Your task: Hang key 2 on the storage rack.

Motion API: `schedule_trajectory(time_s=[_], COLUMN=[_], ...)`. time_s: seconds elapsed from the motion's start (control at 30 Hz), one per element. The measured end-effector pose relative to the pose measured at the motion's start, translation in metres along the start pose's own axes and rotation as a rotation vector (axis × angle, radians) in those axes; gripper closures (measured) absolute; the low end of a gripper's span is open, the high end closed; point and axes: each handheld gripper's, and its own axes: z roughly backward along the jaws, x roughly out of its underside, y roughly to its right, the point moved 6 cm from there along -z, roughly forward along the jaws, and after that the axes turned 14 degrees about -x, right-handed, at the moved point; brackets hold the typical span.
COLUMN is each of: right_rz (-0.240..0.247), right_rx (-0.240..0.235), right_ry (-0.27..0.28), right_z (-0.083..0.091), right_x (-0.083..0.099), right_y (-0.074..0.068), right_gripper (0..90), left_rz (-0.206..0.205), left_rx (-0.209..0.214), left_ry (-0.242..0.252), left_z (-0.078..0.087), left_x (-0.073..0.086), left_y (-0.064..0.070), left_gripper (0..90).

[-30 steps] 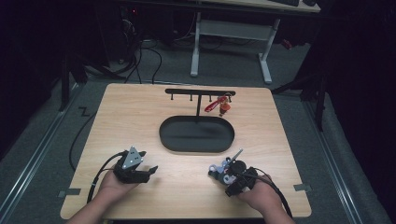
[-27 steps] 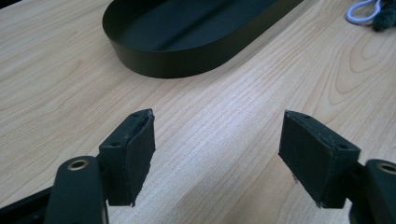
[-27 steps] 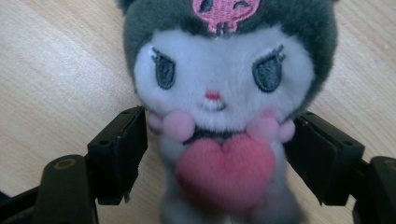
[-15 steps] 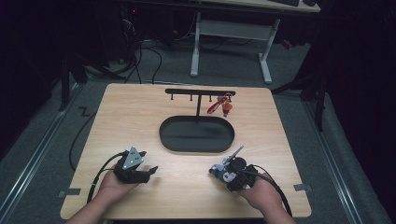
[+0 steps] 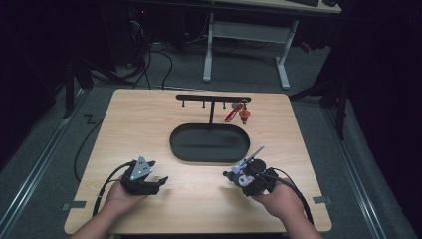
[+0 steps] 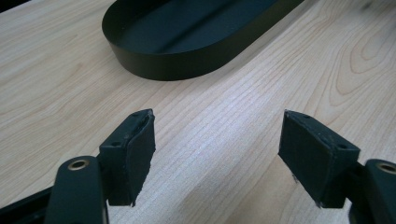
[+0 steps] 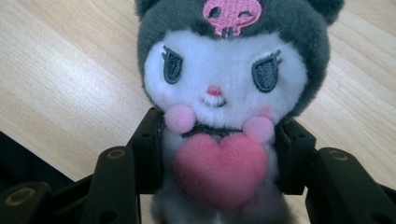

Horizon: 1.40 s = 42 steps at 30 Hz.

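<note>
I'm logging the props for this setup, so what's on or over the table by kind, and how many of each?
Plush toy, held in the right claw: 1
Black oval tray: 1
Black hook rack: 1
Red charm hanging on the rack: 1
Hand-held claws, counting the left claw: 2
Total: 6

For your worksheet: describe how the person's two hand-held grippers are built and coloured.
Both are black. The left gripper carries a grey three-cornered plate on top and trails a black cable. Its jaws end in square black pads on arms with brass-coloured rivets. The right gripper has silvery fittings and a black cable.
</note>
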Motion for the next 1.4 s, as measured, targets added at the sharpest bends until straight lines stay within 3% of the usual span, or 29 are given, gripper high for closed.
schedule_trajectory(time_s=[0.27,0.47,0.67,0.9,0.93,1.4], right_rz=[-0.024,-0.045,-0.051,-0.037,-0.053,-0.052], right_rx=[0.003,-0.009,-0.011,-0.008,-0.008,-0.029], right_ry=[0.010,0.046,0.034,0.035,0.039,0.070], right_z=[0.012,0.028,0.036,0.046,0.048,0.077], right_x=[-0.011,-0.023,-0.034,-0.051,-0.053,-0.095], right_y=[0.004,0.006,0.008,0.010,0.009,0.011], right_gripper=[47.8,47.8,47.8,47.8,47.8,47.7], left_rz=[0.011,0.004,0.009,0.014,0.013,0.023], left_rx=[-0.009,-0.005,-0.010,-0.006,0.000,0.001], left_ry=[-0.006,-0.015,-0.015,-0.016,-0.019,-0.025], left_z=[0.001,0.001,0.002,0.001,0.001,0.005], left_x=[0.001,0.003,0.005,0.003,0.003,0.005], left_y=[-0.002,0.001,-0.001,-0.001,0.000,-0.002], left_gripper=[27.4,27.2,27.2,27.2,27.2,27.4])
